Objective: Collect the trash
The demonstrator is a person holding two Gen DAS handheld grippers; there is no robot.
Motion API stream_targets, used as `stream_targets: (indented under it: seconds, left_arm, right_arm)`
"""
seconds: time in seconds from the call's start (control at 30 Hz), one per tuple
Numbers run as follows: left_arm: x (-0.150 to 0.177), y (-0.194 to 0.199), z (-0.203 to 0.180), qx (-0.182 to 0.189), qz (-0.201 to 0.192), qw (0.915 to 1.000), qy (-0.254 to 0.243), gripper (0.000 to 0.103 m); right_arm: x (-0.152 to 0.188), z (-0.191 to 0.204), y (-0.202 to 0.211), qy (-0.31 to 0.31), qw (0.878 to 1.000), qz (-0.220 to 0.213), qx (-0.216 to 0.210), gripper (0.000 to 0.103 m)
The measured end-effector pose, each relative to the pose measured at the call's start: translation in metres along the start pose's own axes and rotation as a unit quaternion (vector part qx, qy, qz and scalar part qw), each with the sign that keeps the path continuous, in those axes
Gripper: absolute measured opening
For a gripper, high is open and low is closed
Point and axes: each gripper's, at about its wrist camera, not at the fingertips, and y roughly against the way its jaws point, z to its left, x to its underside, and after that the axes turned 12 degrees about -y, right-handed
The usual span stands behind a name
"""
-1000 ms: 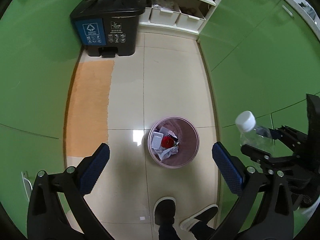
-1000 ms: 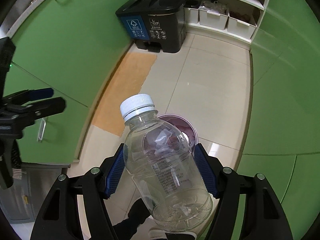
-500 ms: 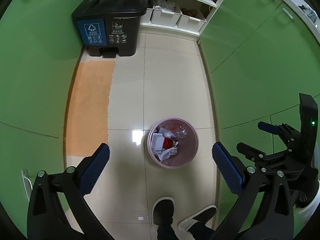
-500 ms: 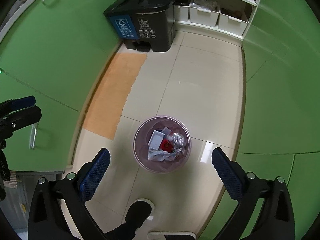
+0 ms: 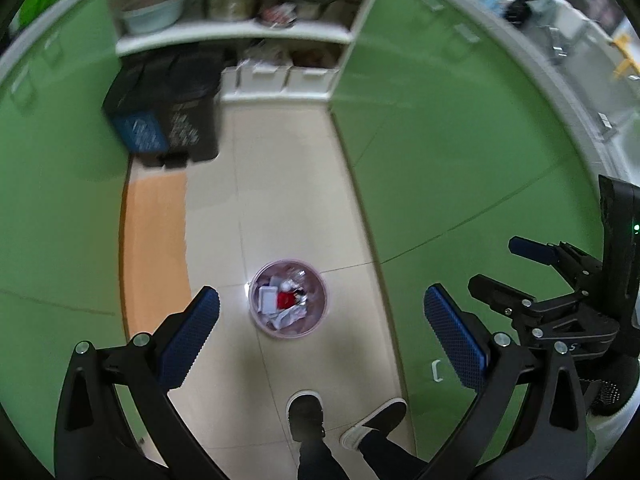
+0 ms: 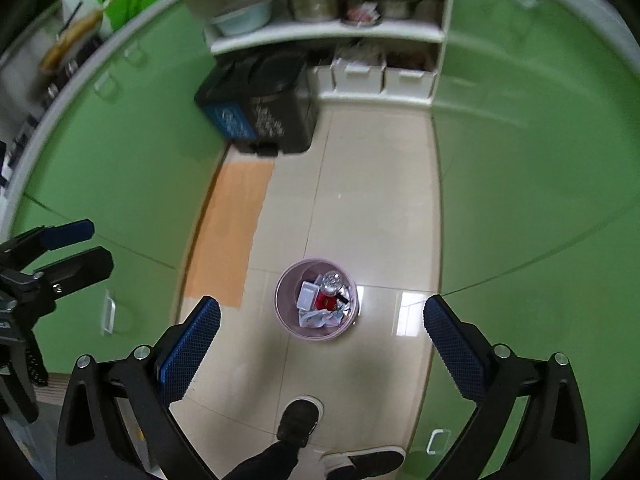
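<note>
A round pink waste basket (image 5: 317, 322) stands on the tiled floor far below both grippers; it also shows in the right wrist view (image 6: 285, 320). It holds white paper, a red item (image 5: 285, 300) and a clear plastic bottle (image 6: 331, 282). My left gripper (image 5: 320, 328) is open and empty, high above the basket. My right gripper (image 6: 320, 330) is open and empty too, and shows at the right edge of the left wrist view (image 5: 532, 268). The left gripper shows at the left edge of the right wrist view (image 6: 60, 248).
Green cabinets (image 5: 460, 168) line both sides of the narrow floor. A black two-part pedal bin (image 5: 168, 120) stands at the far end, beside white boxes (image 5: 280, 78) under a shelf. An orange mat (image 5: 154, 248) lies at left. The person's feet (image 5: 306, 412) are just below.
One second ago my right gripper held the clear bottle over the basket. It opened and the bottle fell into the basket. Both grippers have since risen and tilted up.
</note>
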Motion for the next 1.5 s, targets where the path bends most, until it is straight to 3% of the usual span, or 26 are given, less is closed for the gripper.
stream_targets:
  seconds: [0.3,0.53,0.87,1.03,1.17,1.5]
  left_arm:
    - [-0.058,0.099,-0.097,0.037,-0.049,0.9943,-0.088,0.1]
    - [-0.093,0.153,-0.191,0.08,-0.086,0.9791,-0.166,0.1]
    - [-0.121,0.201,-0.332,0.126,-0.135,0.9529,-0.241,0.1]
    - [-0.127,0.21,-0.388,0.148,-0.143,0.9418,-0.266,0.1]
    - [-0.126,0.213,-0.429,0.154,-0.136,0.9328,-0.296,0.1]
    - [-0.128,0.213,-0.471,0.153,-0.114,0.9141,-0.358,0.1]
  right_arm:
    - [0.003,-0.046,0.173,-0.069,0.992,-0.098,0.037,0.097]
    - [0.021,-0.095,0.276,-0.127,0.975,-0.165,0.075,0.097]
    - [0.082,-0.193,0.396,-0.206,0.938,-0.248,0.127,0.097]
    - [0.109,-0.237,0.438,-0.225,0.925,-0.266,0.15,0.097]
    - [0.122,-0.258,0.457,-0.23,0.922,-0.268,0.16,0.097]
    - [0.144,-0.277,0.48,-0.248,0.916,-0.263,0.175,0.097]
